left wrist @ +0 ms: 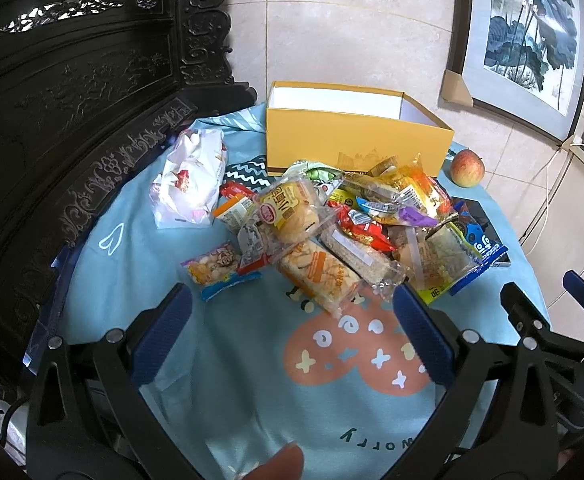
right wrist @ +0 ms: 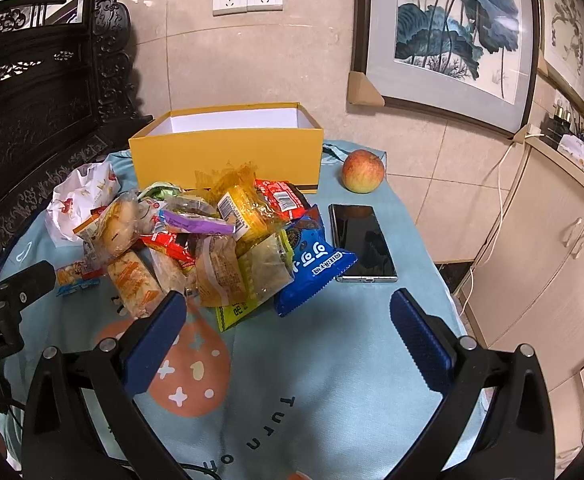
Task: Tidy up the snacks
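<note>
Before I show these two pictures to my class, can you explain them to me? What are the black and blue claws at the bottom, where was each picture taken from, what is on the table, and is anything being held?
The claws are two-finger grippers that a person holds, one in each hand. Each carries a wide-angle camera looking forward along its blue-padded fingers, so one picture comes from the left gripper and the other from the right gripper.

Both look at a table under a light blue printed cloth. On it lie a heap of wrapped snack packets, a crumpled white plastic bag, an open yellow cardboard box with a white inside, a red-yellow apple and a dark smartphone lying flat beside a blue biscuit packet.

Nothing is held: both grippers are open, with only cloth between their fingers. As far as the pictures show, no snack is in the box yet.
</note>
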The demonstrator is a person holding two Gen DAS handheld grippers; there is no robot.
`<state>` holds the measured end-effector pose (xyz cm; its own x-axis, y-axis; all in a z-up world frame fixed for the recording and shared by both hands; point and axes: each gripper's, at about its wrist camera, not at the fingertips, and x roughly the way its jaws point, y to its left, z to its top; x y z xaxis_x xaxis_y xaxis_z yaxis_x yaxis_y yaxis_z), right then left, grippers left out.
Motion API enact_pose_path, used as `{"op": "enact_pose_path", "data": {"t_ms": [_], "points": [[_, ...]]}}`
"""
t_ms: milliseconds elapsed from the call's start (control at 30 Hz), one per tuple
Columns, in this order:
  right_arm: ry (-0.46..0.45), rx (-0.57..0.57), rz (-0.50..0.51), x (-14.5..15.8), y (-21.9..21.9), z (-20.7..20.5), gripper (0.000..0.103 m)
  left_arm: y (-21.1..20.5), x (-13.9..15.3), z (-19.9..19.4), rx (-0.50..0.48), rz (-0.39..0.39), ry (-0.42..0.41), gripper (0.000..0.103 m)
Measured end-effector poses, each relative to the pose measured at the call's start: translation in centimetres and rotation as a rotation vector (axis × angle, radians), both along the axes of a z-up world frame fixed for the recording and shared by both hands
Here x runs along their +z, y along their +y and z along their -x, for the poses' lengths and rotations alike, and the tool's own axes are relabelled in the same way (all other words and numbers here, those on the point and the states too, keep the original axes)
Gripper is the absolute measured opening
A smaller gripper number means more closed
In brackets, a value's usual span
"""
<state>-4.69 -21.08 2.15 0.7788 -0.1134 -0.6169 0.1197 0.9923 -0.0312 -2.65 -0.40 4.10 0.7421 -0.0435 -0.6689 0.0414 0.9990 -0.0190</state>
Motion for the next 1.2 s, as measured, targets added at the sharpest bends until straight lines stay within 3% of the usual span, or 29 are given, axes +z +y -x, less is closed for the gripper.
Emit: {"op": "enact_pose_path", "data": {"t_ms": [567, 900, 1200], "points": [[0.008, -0.002, 0.01, -0.3, -0.2, 0.2, 0.102, 0.0, 0.0, 0.0, -0.03, 0.013, 0.0, 0.101], [0.031, 0.023, 0.048, -1.5, -0.6, -0.6, 0.102, -0.8, -1.0, -1.0, -0.08, -0.049, 0.013, 0.101], [0.049, 0.097, -0.029, -2.6, -3.1, -1.3, 0.102, 2.3, -2.9, -2.6, -0.089, -0.033, 0.043, 0.101]]}}
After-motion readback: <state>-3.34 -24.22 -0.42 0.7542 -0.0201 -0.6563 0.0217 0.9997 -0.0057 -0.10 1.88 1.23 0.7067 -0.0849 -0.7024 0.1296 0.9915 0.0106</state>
